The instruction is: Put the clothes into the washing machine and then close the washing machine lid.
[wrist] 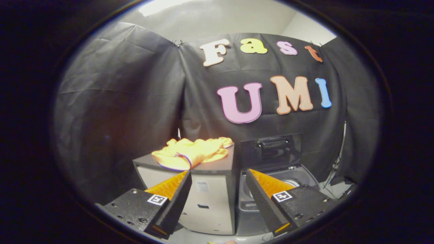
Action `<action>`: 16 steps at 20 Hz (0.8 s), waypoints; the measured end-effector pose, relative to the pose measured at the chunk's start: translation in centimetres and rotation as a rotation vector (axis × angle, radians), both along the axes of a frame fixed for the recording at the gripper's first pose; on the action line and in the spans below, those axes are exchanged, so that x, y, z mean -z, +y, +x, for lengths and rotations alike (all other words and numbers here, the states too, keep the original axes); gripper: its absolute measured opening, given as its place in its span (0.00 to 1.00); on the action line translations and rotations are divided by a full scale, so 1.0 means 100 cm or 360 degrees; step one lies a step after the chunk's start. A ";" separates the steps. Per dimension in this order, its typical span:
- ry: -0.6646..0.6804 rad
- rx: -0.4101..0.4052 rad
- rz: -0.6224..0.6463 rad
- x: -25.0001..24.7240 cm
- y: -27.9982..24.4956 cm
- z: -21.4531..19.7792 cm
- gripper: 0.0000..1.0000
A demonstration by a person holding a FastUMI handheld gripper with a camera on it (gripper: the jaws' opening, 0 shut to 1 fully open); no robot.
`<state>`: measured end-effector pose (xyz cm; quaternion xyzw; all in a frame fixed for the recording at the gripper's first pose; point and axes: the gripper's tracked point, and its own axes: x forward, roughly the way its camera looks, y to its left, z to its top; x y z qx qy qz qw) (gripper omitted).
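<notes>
The clothes (191, 152), a crumpled yellow-orange garment with a thin dark trim along one hem, lie heaped on the flat dark top of a pale cabinet (206, 200), spread from its middle toward the back right corner, with one fold drooping near the front edge. It looks light, soft and floppy; it should bunch up and trail rather than hold shape, so a pinch on a thick raised fold near the middle of the heap seems the safest hold, gathering several layers so nothing slips free or drags over the cabinet's edge.

Just beside the cabinet on its right stands the washing machine (298, 176), its dark lid (273, 150) tipped up against the booth wall, handle facing forward, the opening of the tub partly seen below it.

The gripper (218, 176) is spread wide, its 2 fingers well apart, holding and touching nothing. The garment lies beyond the fingers, above the gap, somewhat toward the left finger.
</notes>
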<state>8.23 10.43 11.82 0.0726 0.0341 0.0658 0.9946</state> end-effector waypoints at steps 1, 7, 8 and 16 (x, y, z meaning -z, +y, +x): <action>-0.0022 -0.0031 0.0001 -0.015 0.010 0.011 0.97; 0.0032 -0.0037 -0.0042 -0.060 0.056 0.096 0.97; 0.0080 -0.0035 -0.0056 -0.057 0.065 0.110 0.97; 0.0454 -0.0164 -0.0273 0.012 0.143 0.205 0.97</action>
